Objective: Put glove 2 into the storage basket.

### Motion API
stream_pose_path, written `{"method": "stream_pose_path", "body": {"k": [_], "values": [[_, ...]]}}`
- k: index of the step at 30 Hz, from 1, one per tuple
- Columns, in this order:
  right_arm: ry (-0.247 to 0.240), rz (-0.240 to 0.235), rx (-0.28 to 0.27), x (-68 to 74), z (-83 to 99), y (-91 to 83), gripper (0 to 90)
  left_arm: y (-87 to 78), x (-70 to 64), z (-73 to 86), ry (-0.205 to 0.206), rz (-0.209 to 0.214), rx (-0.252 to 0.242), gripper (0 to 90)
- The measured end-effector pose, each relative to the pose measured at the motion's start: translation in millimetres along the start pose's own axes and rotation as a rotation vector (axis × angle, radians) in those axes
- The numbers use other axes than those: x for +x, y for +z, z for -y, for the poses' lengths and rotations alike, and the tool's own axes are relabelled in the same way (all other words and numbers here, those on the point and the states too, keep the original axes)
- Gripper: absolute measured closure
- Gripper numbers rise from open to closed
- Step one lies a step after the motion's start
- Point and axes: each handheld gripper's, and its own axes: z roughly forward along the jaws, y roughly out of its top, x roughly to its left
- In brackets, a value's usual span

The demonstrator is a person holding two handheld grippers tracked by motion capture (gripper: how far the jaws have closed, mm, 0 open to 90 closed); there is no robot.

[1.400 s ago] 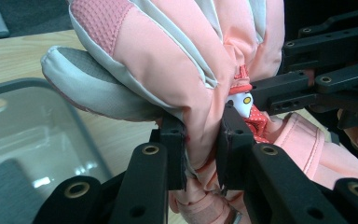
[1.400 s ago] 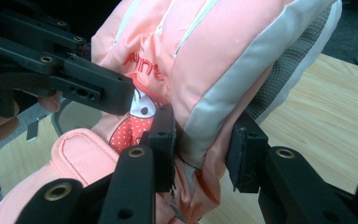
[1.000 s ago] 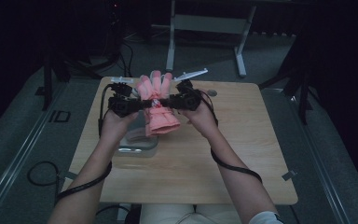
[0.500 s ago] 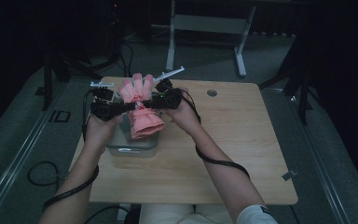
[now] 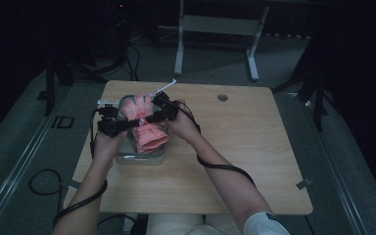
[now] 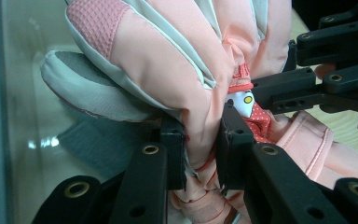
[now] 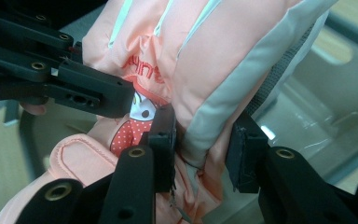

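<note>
One pink glove (image 5: pixel 147 128), two tongs. Left tongs (image 6: pixel 200 140) clamped on the glove's gathered wrist; right tongs (image 7: pixel 200 140) pinching its grey-edged side. Held between both, just above a clear bin (image 5: pixel 127 156) near the bench's (image 5: pixel 254 161) left edge; wide bare room rightward. Peach fabric, pale piping, dotted cartoon patch.

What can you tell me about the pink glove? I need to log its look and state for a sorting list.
The pink glove is a padded, quilted-looking winter glove in salmon pink with pale grey trim and grey palm patches, a dotted pink fingertip panel, red lettering and a small cartoon patch near the gathered wrist. The left gripper and right gripper each pinch it at the wrist from opposite sides, holding it over a clear bin, fingers pointing away from the person.
</note>
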Motion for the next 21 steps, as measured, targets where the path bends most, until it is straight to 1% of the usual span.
{"method": "stream_pose_path", "body": {"k": [5,7,12,14,16,19,21], "values": [[-0.008,0.001,0.044,-0.5,3.4,18.5,66.4,8.2,10.4,7.4,-0.032,-0.011,0.036,74.4],[-0.004,-0.001,0.050,-0.4,3.6,22.8,66.4,9.5,12.8,8.2,-0.048,-0.017,0.044,74.0],[0.000,0.001,0.058,-1.5,3.8,31.6,65.9,13.7,15.7,6.6,-0.057,-0.053,0.084,72.0],[0.013,-0.007,0.061,-3.6,3.5,34.3,65.1,15.2,18.1,5.0,-0.076,-0.061,0.101,68.7],[0.027,-0.009,0.064,-5.4,3.3,36.2,63.9,16.3,19.0,4.3,-0.089,-0.066,0.107,62.5],[0.021,-0.008,0.078,-8.0,2.2,37.4,61.5,16.2,16.1,4.7,-0.061,-0.088,0.103,57.4],[0.021,-0.009,0.078,-10.7,1.5,37.9,59.2,16.3,13.7,3.6,-0.044,-0.118,0.105,54.1]]}}
